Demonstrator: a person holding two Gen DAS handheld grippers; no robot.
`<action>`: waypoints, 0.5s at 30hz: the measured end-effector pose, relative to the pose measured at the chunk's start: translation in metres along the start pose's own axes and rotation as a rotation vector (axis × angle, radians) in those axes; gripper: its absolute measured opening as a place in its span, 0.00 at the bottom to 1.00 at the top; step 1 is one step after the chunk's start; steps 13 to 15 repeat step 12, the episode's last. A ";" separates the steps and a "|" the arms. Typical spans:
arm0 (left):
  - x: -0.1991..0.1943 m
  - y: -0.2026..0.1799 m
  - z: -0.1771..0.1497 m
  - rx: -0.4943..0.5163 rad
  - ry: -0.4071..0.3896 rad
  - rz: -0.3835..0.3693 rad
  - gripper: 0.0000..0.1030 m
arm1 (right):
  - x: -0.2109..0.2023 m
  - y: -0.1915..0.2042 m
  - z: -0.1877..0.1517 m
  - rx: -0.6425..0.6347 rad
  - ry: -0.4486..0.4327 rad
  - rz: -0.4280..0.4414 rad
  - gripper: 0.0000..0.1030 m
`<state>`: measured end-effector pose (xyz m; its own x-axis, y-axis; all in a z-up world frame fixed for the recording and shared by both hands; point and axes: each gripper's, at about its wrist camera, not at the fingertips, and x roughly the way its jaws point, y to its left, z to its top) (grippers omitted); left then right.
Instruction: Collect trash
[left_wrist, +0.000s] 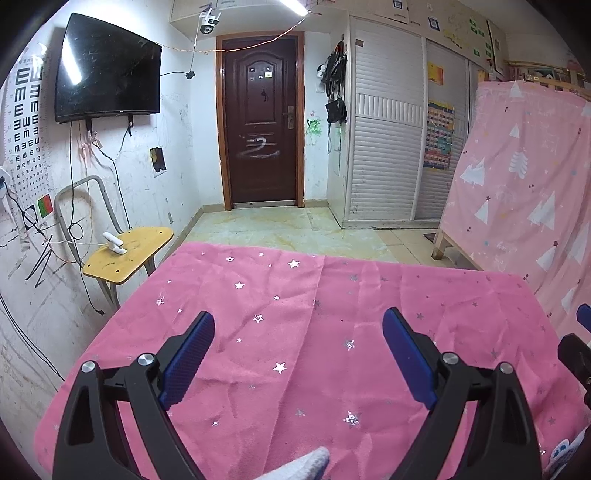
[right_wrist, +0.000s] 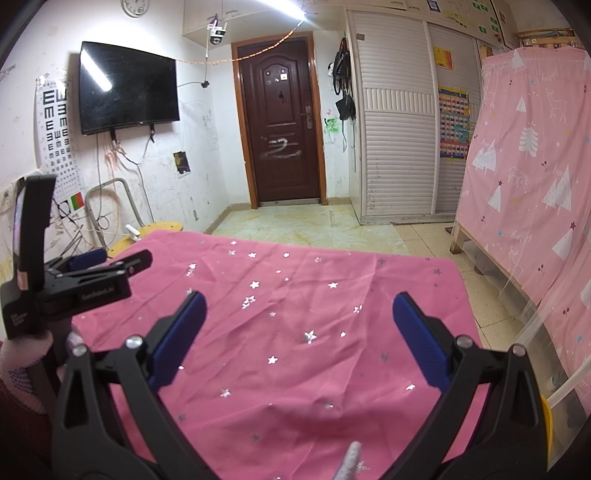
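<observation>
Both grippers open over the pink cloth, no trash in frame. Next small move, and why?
Probably tilt both cameras down or pan to search: the left gripper and right gripper are open and empty, and the pink star cloth shows nothing to pick.

Eye chart (right_wrist: 55, 125), left wall beside the television — rows of the letter E in shrinking sizes. Left gripper (right_wrist: 110, 266), left of the right wrist frame — small white lettering on its black body, too blurred to read. Wardrobe posters — illegible.
</observation>
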<state>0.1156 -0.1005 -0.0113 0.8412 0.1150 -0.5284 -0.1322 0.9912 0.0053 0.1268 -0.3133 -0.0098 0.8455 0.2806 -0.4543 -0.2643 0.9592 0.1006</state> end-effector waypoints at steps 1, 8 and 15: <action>0.000 0.000 0.000 0.000 0.000 0.000 0.82 | 0.000 0.000 0.000 0.000 0.000 0.000 0.94; 0.001 0.001 0.001 -0.013 0.011 0.002 0.82 | 0.000 0.000 0.000 0.000 0.000 0.001 0.94; 0.001 0.003 0.001 -0.015 0.013 0.003 0.82 | 0.000 0.000 0.000 0.000 0.000 0.000 0.94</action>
